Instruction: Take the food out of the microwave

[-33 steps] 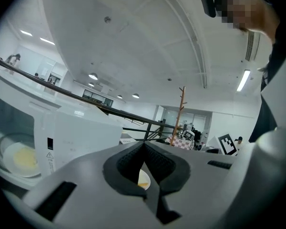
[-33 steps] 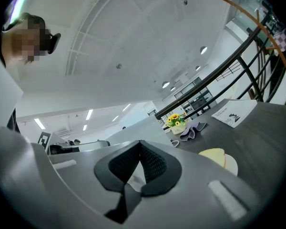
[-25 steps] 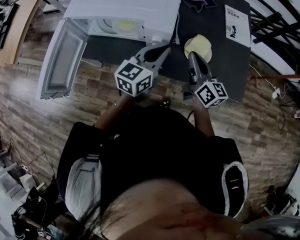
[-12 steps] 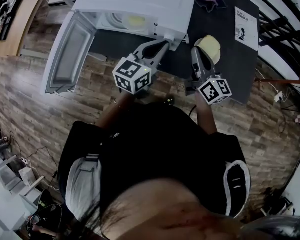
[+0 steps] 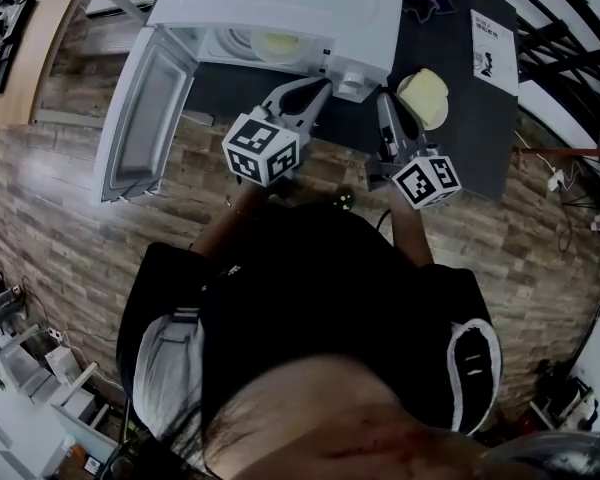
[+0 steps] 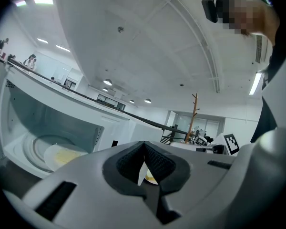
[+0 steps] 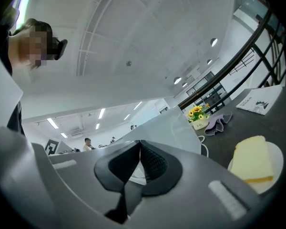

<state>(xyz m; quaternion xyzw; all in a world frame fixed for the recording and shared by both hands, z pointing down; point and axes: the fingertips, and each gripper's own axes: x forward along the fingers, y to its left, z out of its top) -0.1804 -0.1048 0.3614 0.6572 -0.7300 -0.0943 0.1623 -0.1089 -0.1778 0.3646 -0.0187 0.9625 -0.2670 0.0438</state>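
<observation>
**A:** What was hard to make out?

**B:** From the head view, the microwave's (image 5: 280,3) top hid most of its cavity. Only a strip of the yellow food (image 5: 272,43) showed past the front edge. In the left gripper view, that gripper's own body cut off the lower part of the cavity. A pale sliver behind the pads was too small to name.

**A:** What held what?

**B:** The microwave stood with its door (image 5: 145,108) swung open to the left. Inside, a plate (image 6: 48,152) carried the food. On the dark table (image 5: 470,128), a second plate (image 7: 275,163) bore a yellow slab (image 7: 250,163). Beyond it stood a flower pot (image 7: 199,123), with a purple cloth (image 7: 221,120) just beside it and a paper (image 7: 260,100) farther off.

**A:** And the jaws?

**B:** Both pairs were closed, pads together, with nothing gripped. The left gripper (image 5: 323,83) pointed at the microwave's front, near the right end of the opening. The food lay deeper in and to the left of its jaws, apart from them. The right gripper (image 5: 382,100) pointed over the table beside the microwave. The slab sat to the right of its jaws, not touching them.
</observation>
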